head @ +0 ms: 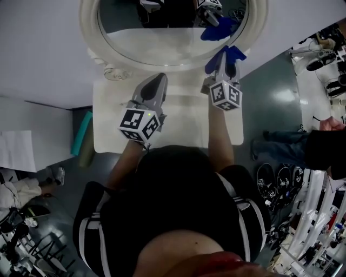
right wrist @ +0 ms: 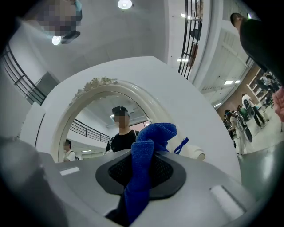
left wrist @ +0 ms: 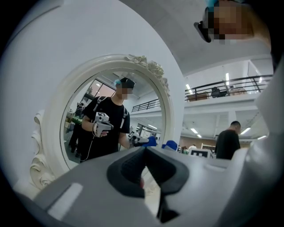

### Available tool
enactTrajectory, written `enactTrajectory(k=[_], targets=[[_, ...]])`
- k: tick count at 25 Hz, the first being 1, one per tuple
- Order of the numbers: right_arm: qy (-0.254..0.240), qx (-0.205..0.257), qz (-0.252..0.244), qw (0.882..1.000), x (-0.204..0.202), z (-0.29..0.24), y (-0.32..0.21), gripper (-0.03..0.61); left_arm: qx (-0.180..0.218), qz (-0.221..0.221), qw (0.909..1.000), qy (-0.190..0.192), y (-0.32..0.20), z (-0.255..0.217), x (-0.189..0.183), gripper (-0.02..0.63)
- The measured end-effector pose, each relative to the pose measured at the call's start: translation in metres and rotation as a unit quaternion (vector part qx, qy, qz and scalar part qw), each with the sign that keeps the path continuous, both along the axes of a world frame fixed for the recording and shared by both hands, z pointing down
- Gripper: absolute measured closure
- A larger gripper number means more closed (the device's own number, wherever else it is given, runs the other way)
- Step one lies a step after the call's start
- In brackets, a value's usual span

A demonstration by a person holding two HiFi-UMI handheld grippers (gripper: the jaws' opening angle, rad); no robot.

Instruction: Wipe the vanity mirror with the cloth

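One cloth [right wrist: 150, 144] in right tool [right wrist: 143, 184]

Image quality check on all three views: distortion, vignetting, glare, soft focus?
Head view: flat, dimmish light, no hard glare on the mirror, straight edges bow slightly. Left gripper view: heavy fisheye, black corners, left claw soft up close, ceiling strips bright at right. Right gripper view: same fisheye and vignette, a lamp flares at top, cloth sharp enough to show its weave.
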State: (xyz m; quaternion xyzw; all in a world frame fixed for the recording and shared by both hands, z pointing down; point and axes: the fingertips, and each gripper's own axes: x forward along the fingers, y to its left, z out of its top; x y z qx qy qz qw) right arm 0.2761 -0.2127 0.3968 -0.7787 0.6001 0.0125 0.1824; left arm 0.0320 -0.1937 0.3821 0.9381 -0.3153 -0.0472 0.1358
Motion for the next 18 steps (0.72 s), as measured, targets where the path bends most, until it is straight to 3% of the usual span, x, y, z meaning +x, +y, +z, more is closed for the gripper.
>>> enactTrajectory(k=[11, 18], targets=[[-0.018, 0.018, -0.029, 0.999, 0.000, -0.005, -0.043, 0.509, 0.002, -0.022, 0.9998, -0.003, -0.018, -0.005, -0.006, 0.603], [-0.022, 0.040, -0.034, 0.998, 0.022, -0.002, -0.047, 0.508, -0.004, -0.031, 0.9995, -0.005, -0.025, 0.001, 0.018, 0.603]])
